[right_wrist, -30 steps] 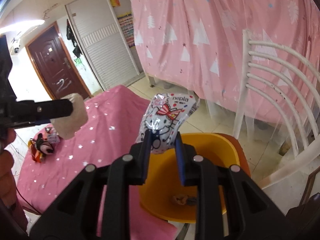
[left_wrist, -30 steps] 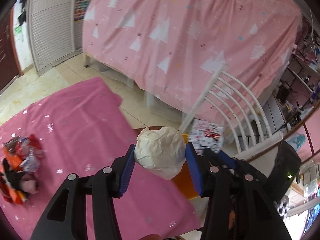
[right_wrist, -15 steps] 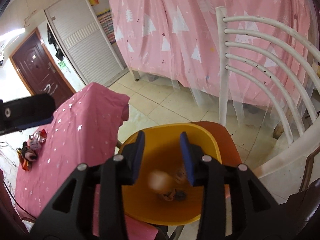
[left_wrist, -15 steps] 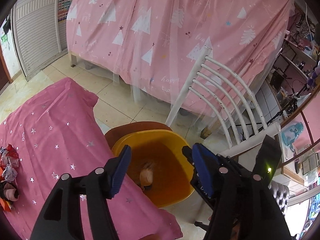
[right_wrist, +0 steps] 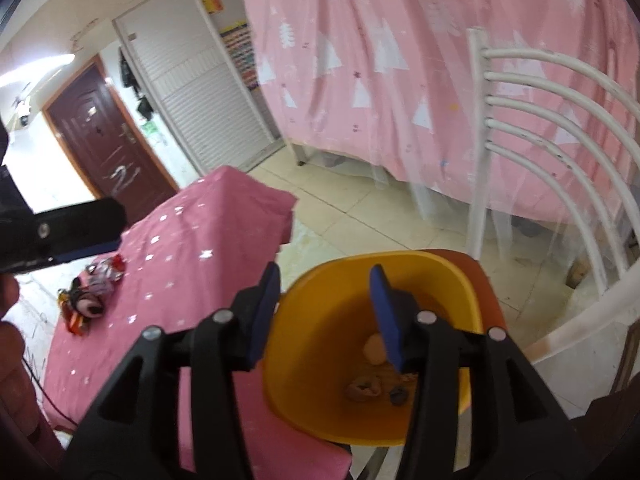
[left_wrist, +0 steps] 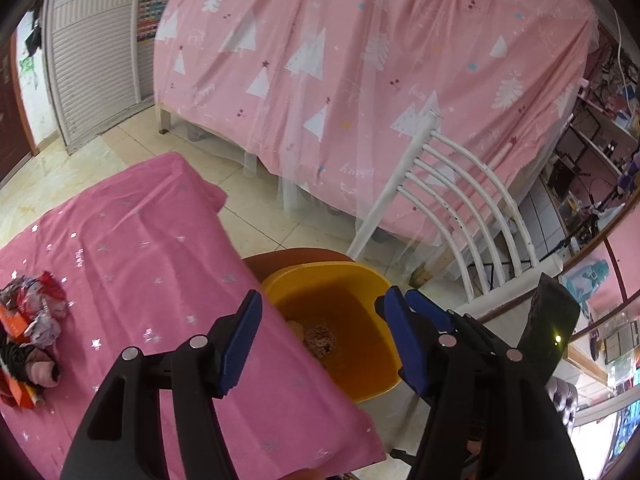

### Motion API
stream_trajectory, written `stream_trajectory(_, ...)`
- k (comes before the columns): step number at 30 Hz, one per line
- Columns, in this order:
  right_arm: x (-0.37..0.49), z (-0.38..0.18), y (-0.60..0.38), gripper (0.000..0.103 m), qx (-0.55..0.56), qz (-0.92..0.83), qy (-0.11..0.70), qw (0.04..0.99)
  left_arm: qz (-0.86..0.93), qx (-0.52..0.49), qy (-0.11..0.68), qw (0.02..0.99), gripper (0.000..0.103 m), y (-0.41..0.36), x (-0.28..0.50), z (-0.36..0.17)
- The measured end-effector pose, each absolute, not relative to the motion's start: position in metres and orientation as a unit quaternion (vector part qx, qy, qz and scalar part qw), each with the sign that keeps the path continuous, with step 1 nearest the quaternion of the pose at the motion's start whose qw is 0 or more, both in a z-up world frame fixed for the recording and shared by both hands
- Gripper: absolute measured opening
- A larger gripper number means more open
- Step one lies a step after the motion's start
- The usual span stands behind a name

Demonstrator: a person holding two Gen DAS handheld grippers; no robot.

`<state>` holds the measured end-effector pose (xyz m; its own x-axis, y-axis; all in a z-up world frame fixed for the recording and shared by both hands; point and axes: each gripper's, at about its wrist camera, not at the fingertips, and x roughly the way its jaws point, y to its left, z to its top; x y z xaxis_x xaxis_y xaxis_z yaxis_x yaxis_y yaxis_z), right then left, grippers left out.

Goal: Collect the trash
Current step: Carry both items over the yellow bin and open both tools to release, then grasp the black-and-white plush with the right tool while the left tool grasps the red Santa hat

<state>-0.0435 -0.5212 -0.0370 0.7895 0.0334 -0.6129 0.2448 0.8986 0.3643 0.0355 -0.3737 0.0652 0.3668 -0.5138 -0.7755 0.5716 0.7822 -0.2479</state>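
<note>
While both grippers hang over the bin, this is the scene:

Left gripper: jaws spread wide, nothing between them, above the edge where the table meets the bin.
Right gripper: jaws spread, holding nothing, directly over the bin's mouth.
Bin: yellow, sitting on a brown chair seat just beside the table.
Trash in bin: a few crumpled scraps on the bottom, plus a pale lump near the right jaw; details too blurred to tell.
Table: covered in a pink cloth with silver stars.
Trash pile: wrappers and scraps heaped at the table's far-left side, well apart from the bin.
Chair back: white curved bars, behind the bin.
Bed: draped in pink tree-print fabric, beyond the chair.
</note>
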Motion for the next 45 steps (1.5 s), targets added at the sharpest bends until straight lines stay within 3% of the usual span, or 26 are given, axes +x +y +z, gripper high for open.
stream_trajectory(7,-0.035,-0.027,-0.479,0.055,0.191,-0.022,0.322,0.927,-0.299,0.024,0.445,0.844,0.059,-0.329,0.045,0.074)
stream_trajectory(33,0.022,-0.002,-0.316,0.062,0.079,0.111,0.355,0.925,-0.118,-0.017,0.421,0.899,0.068,-0.084,0.080,0.075)
stream_trajectory(45,0.037,-0.001,-0.257,0.063,0.054,0.166,0.368,0.913,-0.096,-0.053,0.448,0.887,0.071,-0.021,0.092,0.048)
